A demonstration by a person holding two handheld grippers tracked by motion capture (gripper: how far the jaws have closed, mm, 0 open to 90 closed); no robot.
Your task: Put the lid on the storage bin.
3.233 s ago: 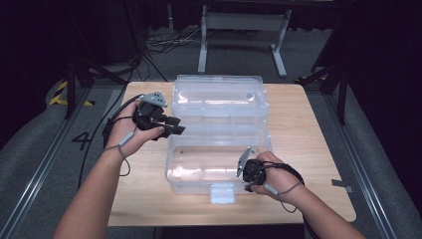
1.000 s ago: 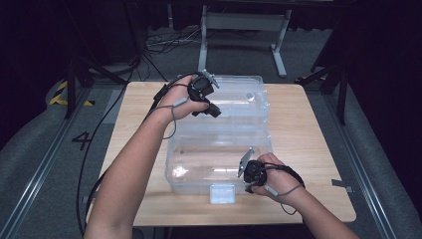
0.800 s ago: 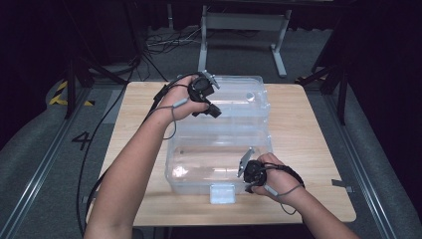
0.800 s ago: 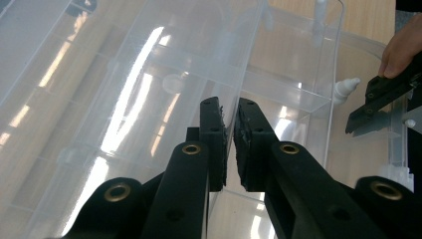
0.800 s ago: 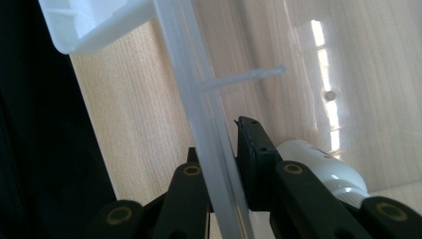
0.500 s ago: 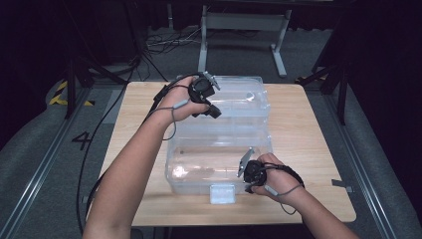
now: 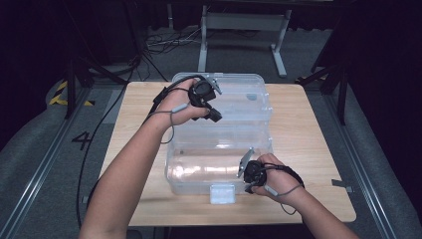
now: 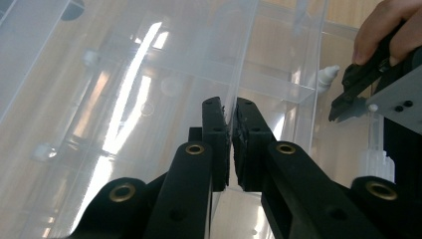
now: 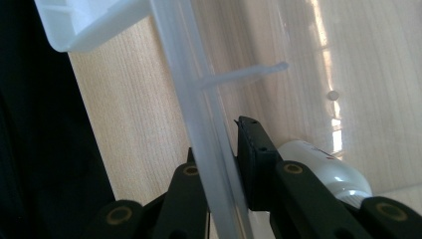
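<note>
At the far left corner of the clear plastic box (image 7: pixel 219 134), the left gripper (image 7: pixel 203 94) has its jaws pinched on a thin clear wall (image 8: pixel 239 74) of the box, the black pads pressed to either side of it after just closing in. In the left gripper view that wall rises straight up from between the pads, with further clear partitions and bright streaks of reflected light behind it. At the near right of the box, the right gripper (image 7: pixel 250 172) is clamped on the near rim (image 9: pixel 199 124), one jaw outside and one inside the wall. In the right gripper view a white bottle (image 9: pixel 323 172) lies just beside the inner jaw, behind the clear plastic; small red marks show on it, too blurred to read. The box lies open in the middle of the wooden table (image 7: pixel 308 129), its two halves stretching from the near edge to the far edge, with a white latch (image 7: pixel 222 193) at the middle of the near side. To the left of the table, on the grey floor (image 7: pixel 45 149), a dark numeral 4 (image 7: pixel 81 140) is painted, and yellow and black hazard tape (image 7: pixel 62 94) lies farther off.
</note>
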